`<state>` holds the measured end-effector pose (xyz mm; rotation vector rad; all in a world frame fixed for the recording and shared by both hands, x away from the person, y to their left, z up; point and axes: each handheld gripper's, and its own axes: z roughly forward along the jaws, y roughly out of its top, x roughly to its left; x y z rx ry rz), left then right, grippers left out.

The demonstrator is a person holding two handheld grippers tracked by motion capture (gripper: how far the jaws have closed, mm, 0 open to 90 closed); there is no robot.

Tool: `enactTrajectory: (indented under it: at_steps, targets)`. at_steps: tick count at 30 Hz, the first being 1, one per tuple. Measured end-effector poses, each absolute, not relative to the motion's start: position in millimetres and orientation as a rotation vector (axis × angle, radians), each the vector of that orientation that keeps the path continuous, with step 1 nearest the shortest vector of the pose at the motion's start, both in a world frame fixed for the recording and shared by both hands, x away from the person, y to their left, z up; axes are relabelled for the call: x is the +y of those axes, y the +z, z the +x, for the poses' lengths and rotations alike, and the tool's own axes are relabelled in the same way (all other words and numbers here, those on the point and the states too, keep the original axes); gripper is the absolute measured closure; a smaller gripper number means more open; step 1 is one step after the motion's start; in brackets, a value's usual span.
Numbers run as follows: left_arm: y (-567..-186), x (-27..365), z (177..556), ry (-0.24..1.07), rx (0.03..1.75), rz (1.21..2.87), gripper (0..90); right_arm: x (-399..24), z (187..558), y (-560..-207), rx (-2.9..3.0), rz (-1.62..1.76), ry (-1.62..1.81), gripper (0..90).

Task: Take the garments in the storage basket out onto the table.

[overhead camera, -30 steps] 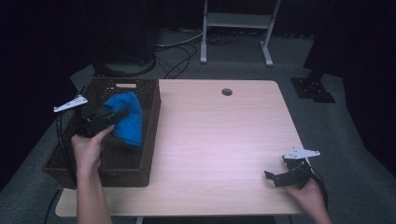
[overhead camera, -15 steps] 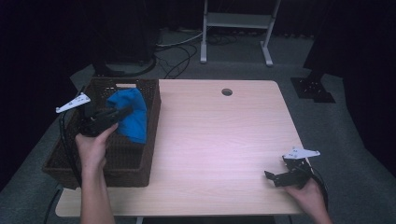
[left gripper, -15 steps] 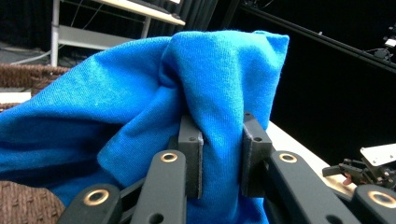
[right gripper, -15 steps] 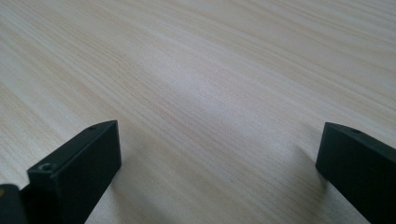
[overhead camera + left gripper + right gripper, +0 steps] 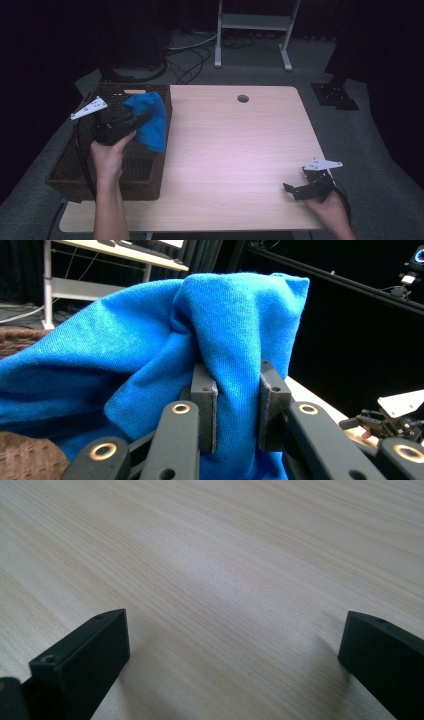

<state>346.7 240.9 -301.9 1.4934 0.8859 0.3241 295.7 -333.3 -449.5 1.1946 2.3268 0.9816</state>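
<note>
Inspector A: Since the earlier frame, left gripper (image 5: 142,118) has carried the blue cloth (image 5: 149,120) slightly up and toward the basket's worktop-side rim. Fingers (image 5: 205,405) are clamped on a bunched fold of it.

Inspector B: Location of the cloth?

Inspector A: Partly lifted above the wicker basket (image 5: 75,170), its lower part draped over the rim next to the worktop (image 5: 235,150). Judged: extraction from the basket is under way, not complete.

Inspector B: Right side?

Inspector A: Right gripper (image 5: 290,189) rests low at the worktop's near right corner, fingers (image 5: 80,665) spread wide, nothing between them. No change there.
</note>
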Motion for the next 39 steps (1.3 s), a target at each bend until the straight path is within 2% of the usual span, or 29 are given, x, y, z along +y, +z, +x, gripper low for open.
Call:
enactTrajectory:
  at_steps: [39]
  targets:
    - [-301.8,171.2,355.8,0.323,0.779,1.506,74.7,-333.0,295.6,-449.5,2.334,1.186,0.985,0.0]
